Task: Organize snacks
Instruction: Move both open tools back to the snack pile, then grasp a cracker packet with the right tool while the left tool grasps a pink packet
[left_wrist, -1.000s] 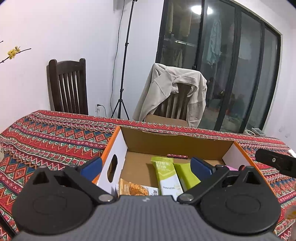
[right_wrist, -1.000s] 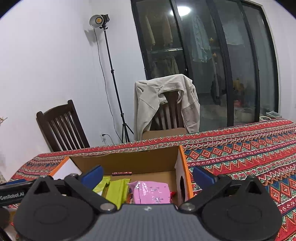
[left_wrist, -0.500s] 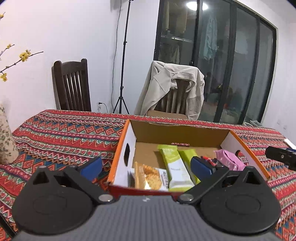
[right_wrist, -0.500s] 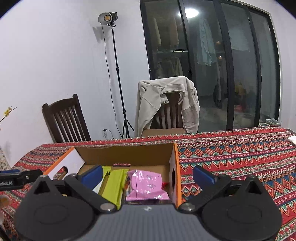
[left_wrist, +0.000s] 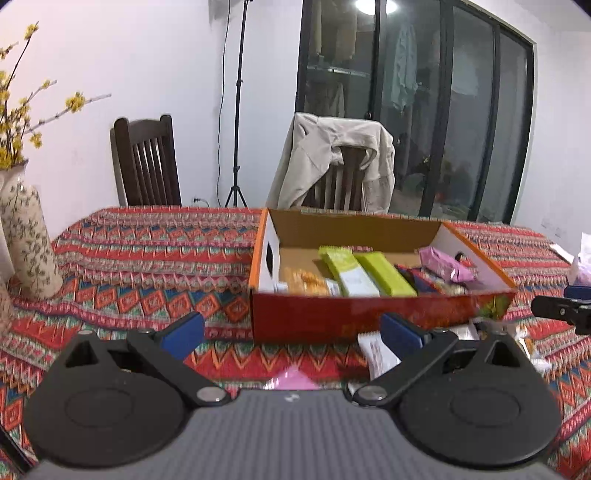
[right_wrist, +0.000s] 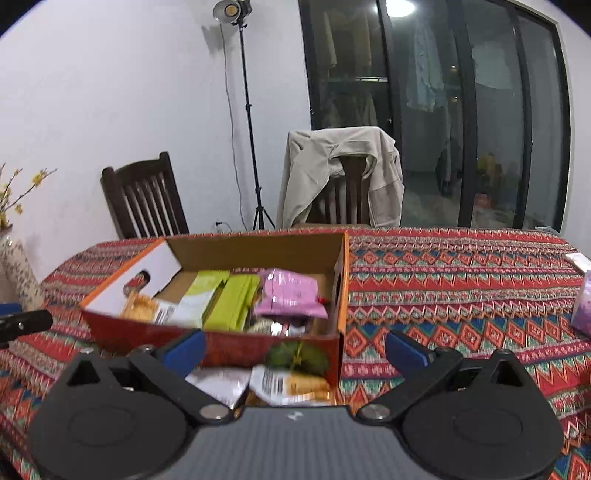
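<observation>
Snack sorting underway | orange cardboard box (left_wrist: 380, 317), ahead of both jaws, is holding green bars (left_wrist: 384, 273) & pink pouch (right_wrist: 290, 295) | L gripper (left_wrist: 291, 332) & R gripper (right_wrist: 293, 347) hovering open, empty | loose white wrappers (right_wrist: 280, 382) lying btwn R jaws, yet to be boxed

Cardboard box (left_wrist: 376, 314) is sitting on the table (left_wrist: 155, 258), toward its middle. Snack packets are lying side by side inside it: cracker pack (left_wrist: 304, 281) at left, two bar packs (left_wrist: 349, 271) in the middle, a pouch (left_wrist: 445, 264) at right. More packets (right_wrist: 288, 384) are lying on the table just in front of the box. A vase (left_wrist: 27, 243) is standing at the table's far left. Two chairs (left_wrist: 147, 162) are standing behind the table, one with a jacket (left_wrist: 332, 155) draped on it. Possibly a tissue pack (right_wrist: 583, 302) at far right, partly cut off.
</observation>
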